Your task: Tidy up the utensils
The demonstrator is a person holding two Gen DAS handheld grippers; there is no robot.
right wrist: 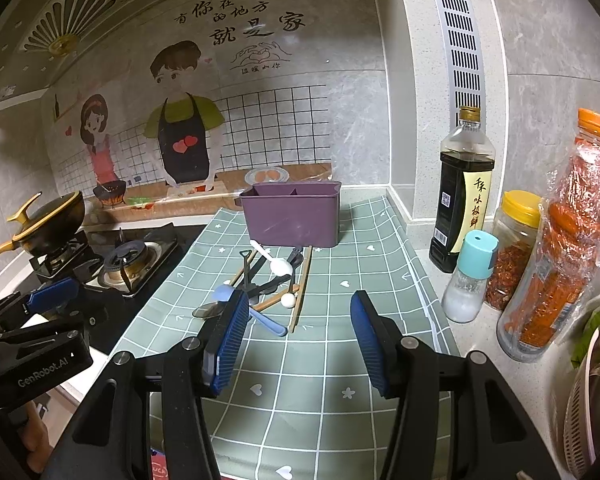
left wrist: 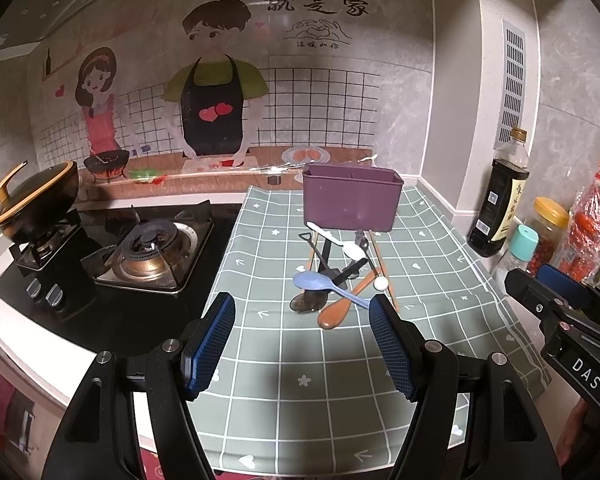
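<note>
A purple utensil holder (left wrist: 351,200) (right wrist: 293,214) stands empty at the back of the green checked mat (left wrist: 300,360) (right wrist: 340,360). In front of it lies a pile of utensils: a blue spoon (left wrist: 320,282) (right wrist: 266,320), a white spoon (left wrist: 342,242) (right wrist: 274,262), a brown wooden spoon (left wrist: 340,308), chopsticks (right wrist: 302,292), black utensils (left wrist: 324,260) and a dark ladle (left wrist: 306,303). My left gripper (left wrist: 302,316) is open, just short of the pile. My right gripper (right wrist: 296,320) is open, near the pile's front right. Both are empty.
A gas stove (left wrist: 140,256) with a black wok (left wrist: 36,204) sits left of the mat. A soy sauce bottle (right wrist: 460,200), a salt shaker (right wrist: 470,280), a chilli jar (right wrist: 512,252) and a wrapped orange bottle (right wrist: 560,248) line the right wall. A strainer (right wrist: 592,412) is at far right.
</note>
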